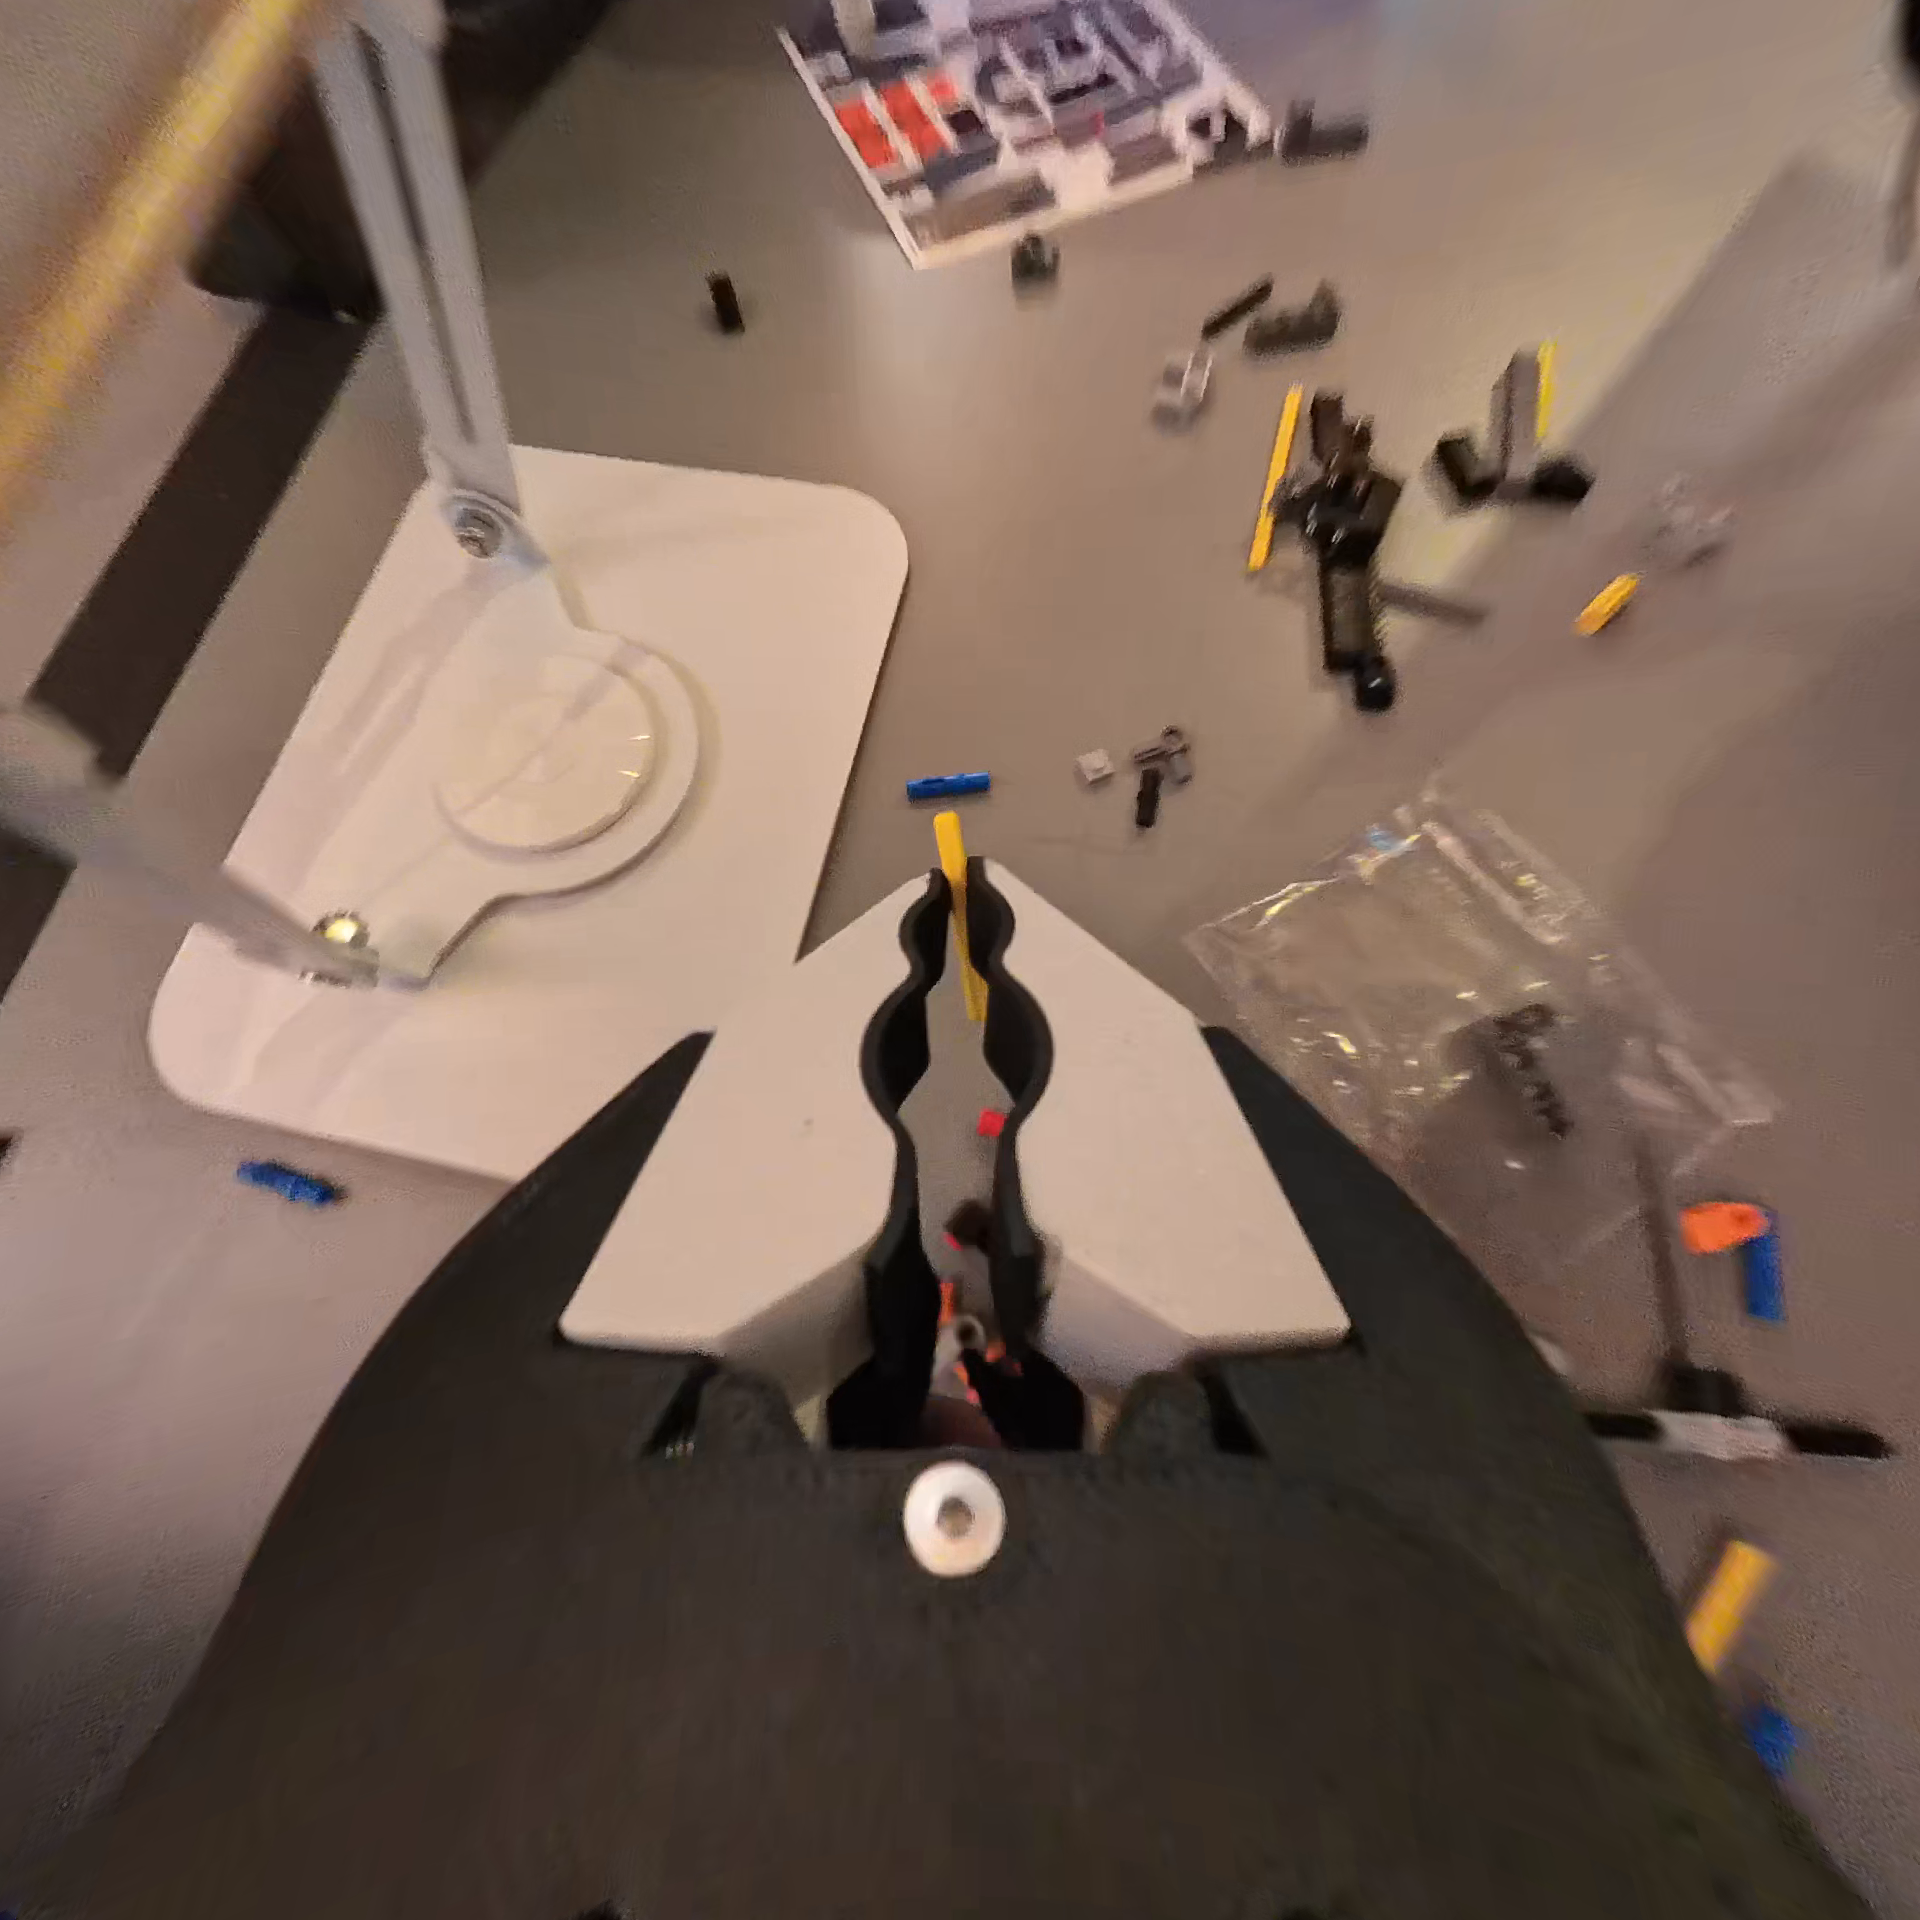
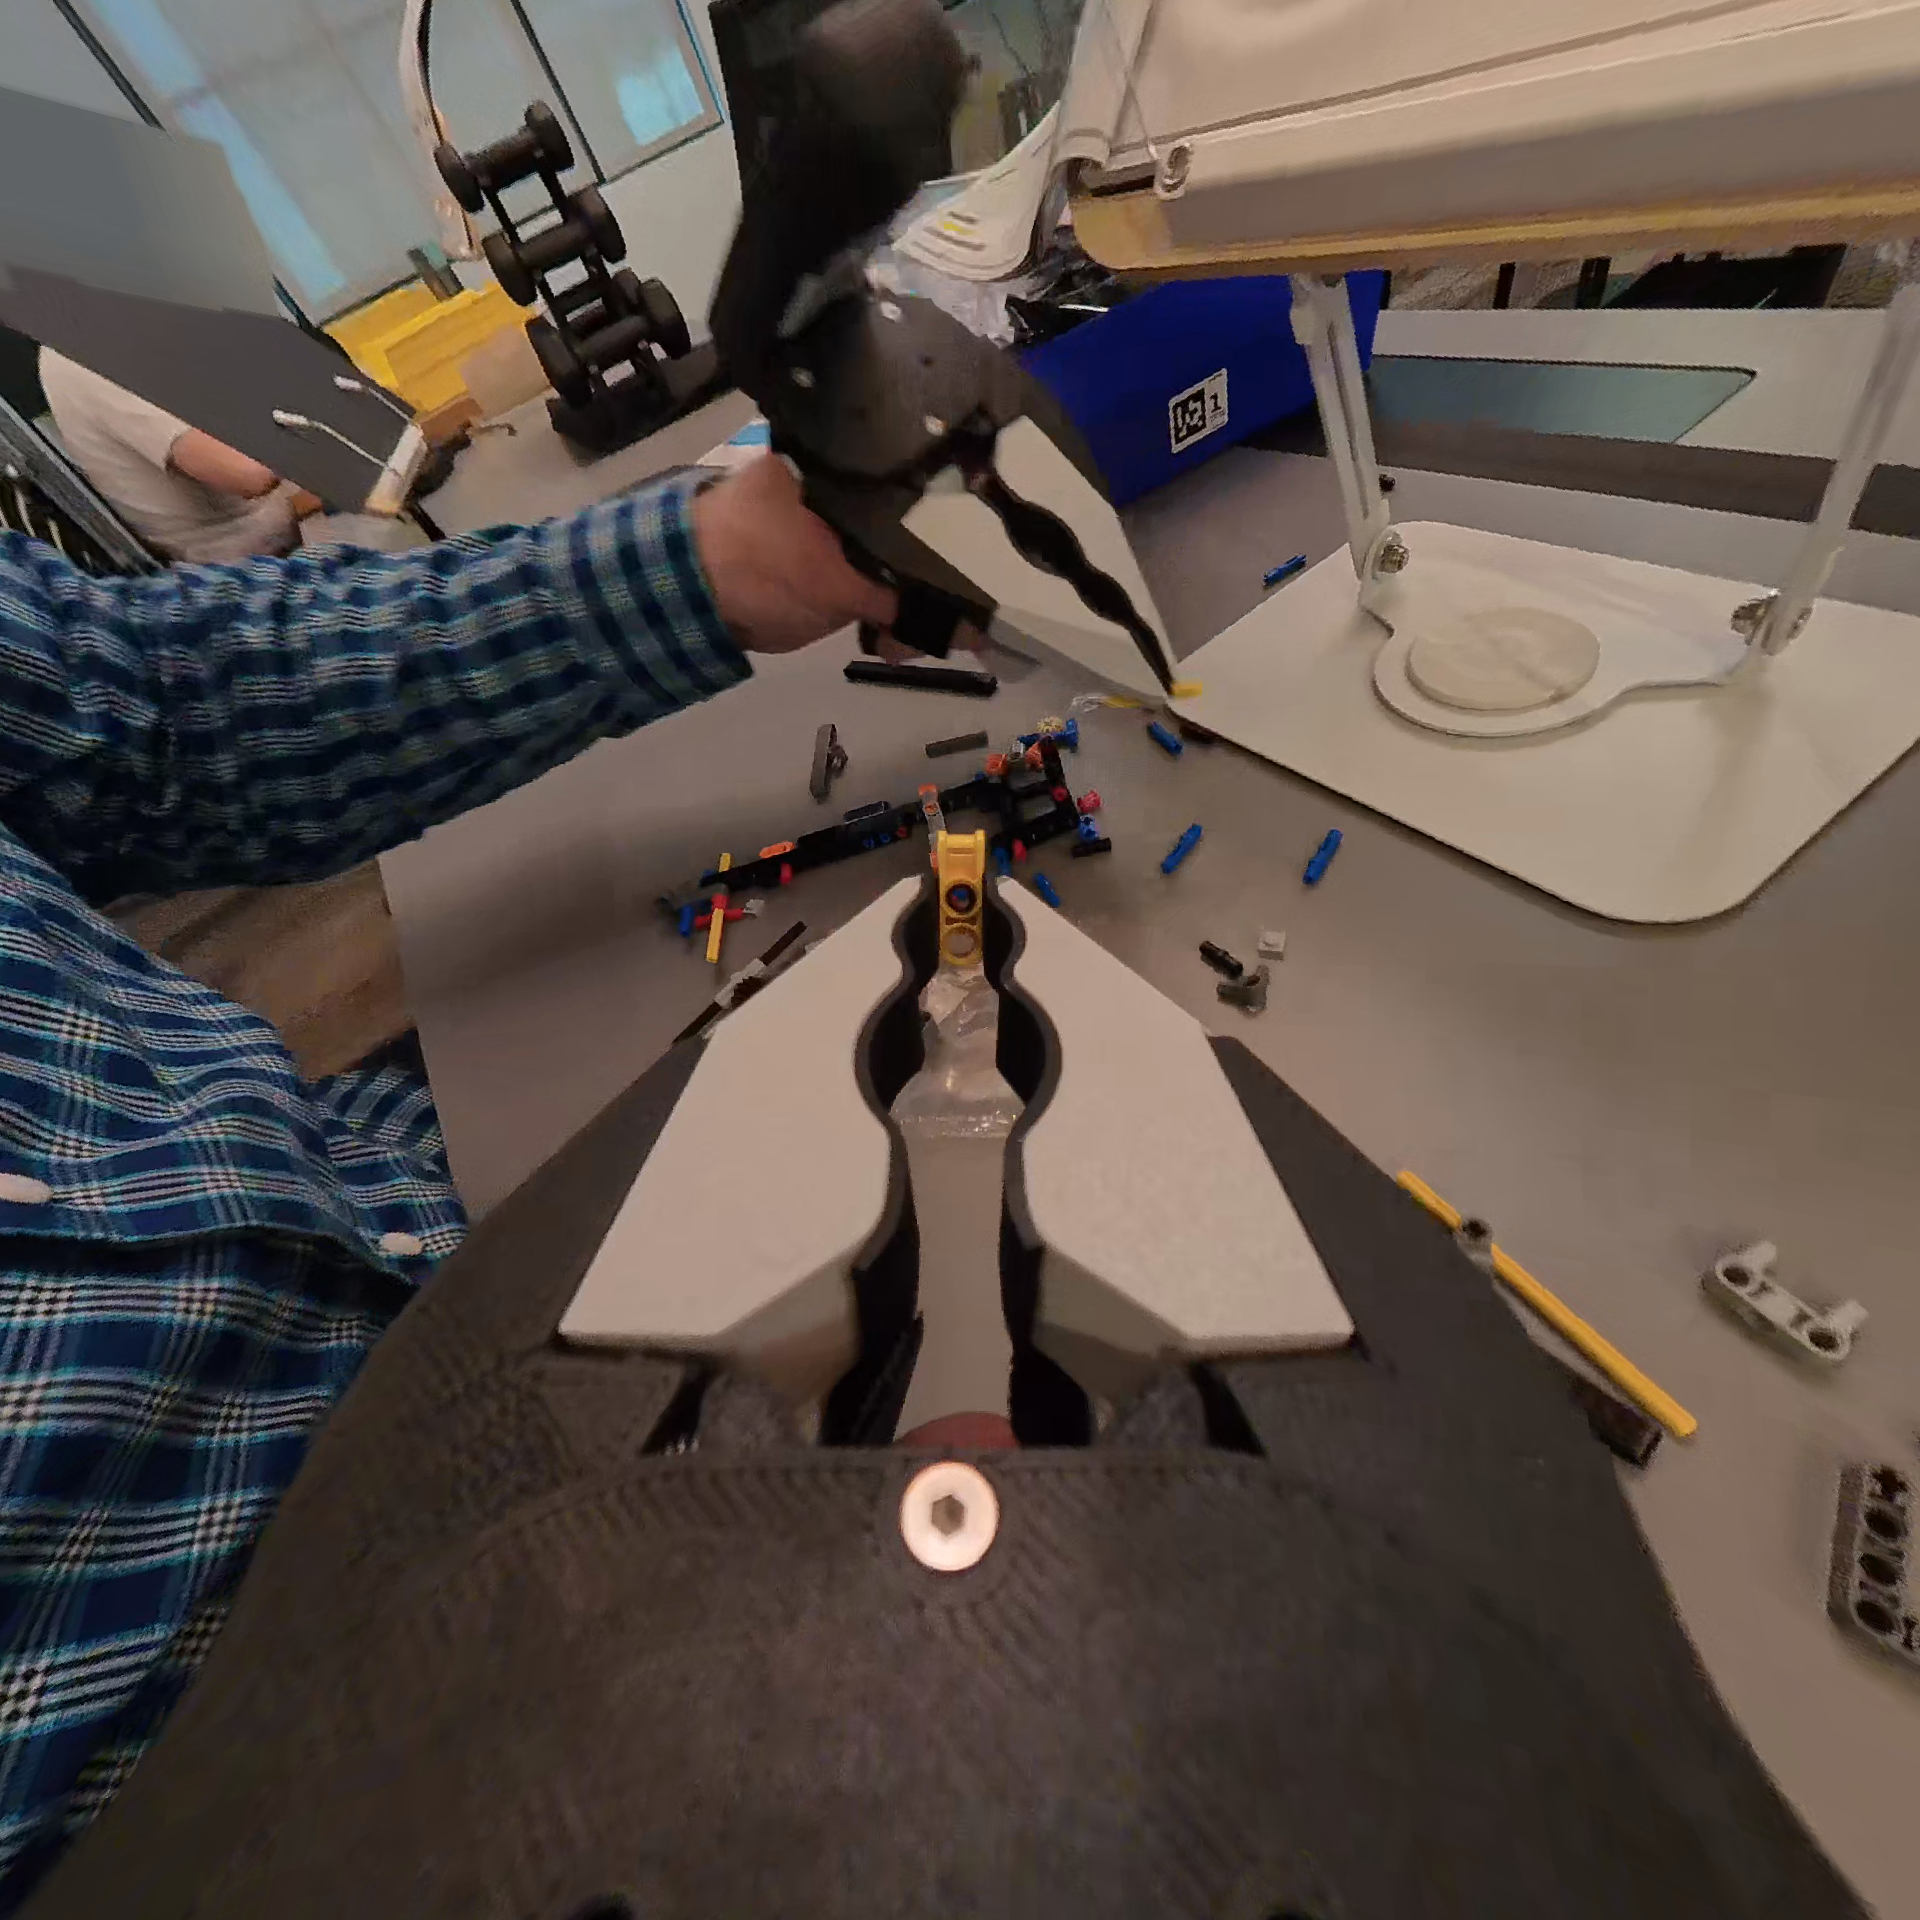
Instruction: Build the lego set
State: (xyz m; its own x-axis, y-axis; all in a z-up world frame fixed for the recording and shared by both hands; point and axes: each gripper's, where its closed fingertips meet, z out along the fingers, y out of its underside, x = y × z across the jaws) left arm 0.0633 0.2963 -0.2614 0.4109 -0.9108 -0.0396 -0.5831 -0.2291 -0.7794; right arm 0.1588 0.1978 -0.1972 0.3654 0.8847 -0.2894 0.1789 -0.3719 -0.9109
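My left gripper (image 1: 958, 883) is shut on a thin yellow lego piece (image 1: 958, 904) and holds it above the grey table. The same gripper shows in the right wrist view (image 2: 1172, 681), its tip with the yellow piece near the corner of the white stand base. My right gripper (image 2: 961, 883) is shut on a short yellow beam with holes (image 2: 958, 902), a blue pin in one hole. Beyond it a black partly built lego frame (image 2: 935, 821) with red, blue and orange pins lies on the table. A second black assembly with a yellow bar (image 1: 1335, 520) lies further out in the left wrist view.
A white stand base (image 1: 520, 779) with metal legs takes up the left side. An instruction booklet (image 1: 1018, 104) lies at the far edge. A clear plastic bag (image 1: 1455, 987) lies to the right. Loose blue pins (image 2: 1320, 857), grey parts (image 2: 1782, 1299) and a long yellow axle (image 2: 1548, 1309) are scattered about. The grippers' ends are close to 15 centimeters from one another. My right gripper's tips are some 15 centimeters from the long yellow axle (image 2: 1548, 1309). Seen from the left wrist view (image 1: 1282, 461) as well.
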